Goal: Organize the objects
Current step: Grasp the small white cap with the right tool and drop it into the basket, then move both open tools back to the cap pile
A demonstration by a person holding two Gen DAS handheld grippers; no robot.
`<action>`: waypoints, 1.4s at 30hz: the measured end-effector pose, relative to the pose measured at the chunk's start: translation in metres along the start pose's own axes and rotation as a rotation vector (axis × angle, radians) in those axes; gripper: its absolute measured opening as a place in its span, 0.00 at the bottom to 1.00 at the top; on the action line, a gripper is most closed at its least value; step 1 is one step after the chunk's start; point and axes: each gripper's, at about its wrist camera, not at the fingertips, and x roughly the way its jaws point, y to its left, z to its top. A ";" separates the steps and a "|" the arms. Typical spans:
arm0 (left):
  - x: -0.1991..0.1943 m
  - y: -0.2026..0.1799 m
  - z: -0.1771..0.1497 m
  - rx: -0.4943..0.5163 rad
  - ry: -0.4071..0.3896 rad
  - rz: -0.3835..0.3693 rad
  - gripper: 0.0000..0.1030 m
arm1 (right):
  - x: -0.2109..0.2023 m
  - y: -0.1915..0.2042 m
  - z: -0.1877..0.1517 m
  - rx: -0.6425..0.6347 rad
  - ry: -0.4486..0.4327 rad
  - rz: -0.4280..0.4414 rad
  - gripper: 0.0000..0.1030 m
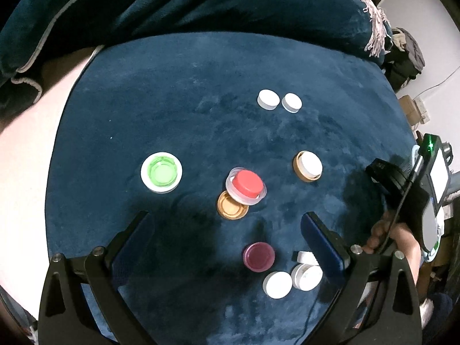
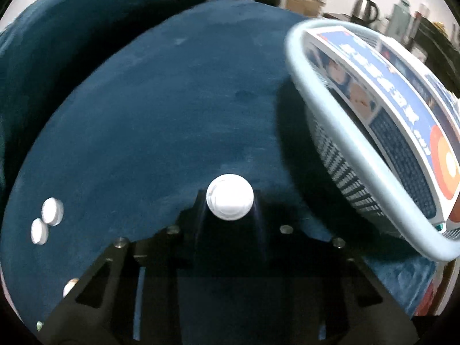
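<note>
Bottle caps lie scattered on a dark blue cloth (image 1: 172, 100). In the left wrist view my left gripper (image 1: 224, 227) is open and empty above them. Ahead of it lie a green cap in a white ring (image 1: 161, 172), a red cap (image 1: 246, 185) on a gold lid (image 1: 231, 207), and a white cap on a gold ring (image 1: 308, 165). A maroon cap (image 1: 258, 256) and white caps (image 1: 291, 279) lie between the fingers. My right gripper (image 2: 230, 201) is shut on a white cap (image 2: 230, 200), held above the cloth left of a light blue basket (image 2: 339, 132).
Two white caps (image 1: 279, 100) lie farther back; they also show at the left of the right wrist view (image 2: 47, 222). A printed box (image 2: 402, 92) fills the basket. A folded blue blanket (image 1: 201, 3) lies behind the cloth. The right gripper's body (image 1: 417, 189) is at the cloth's right edge.
</note>
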 end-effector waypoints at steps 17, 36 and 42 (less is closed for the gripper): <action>-0.001 -0.003 0.000 0.013 -0.014 0.040 0.99 | -0.106 -0.108 0.105 0.233 -0.098 -0.010 0.83; 0.019 0.050 -0.011 -0.084 0.042 0.141 0.99 | -0.057 0.056 -0.063 -0.490 0.343 0.429 0.88; 0.025 0.018 -0.030 0.051 0.068 0.077 0.99 | -0.068 0.035 -0.081 -0.476 0.358 0.397 0.89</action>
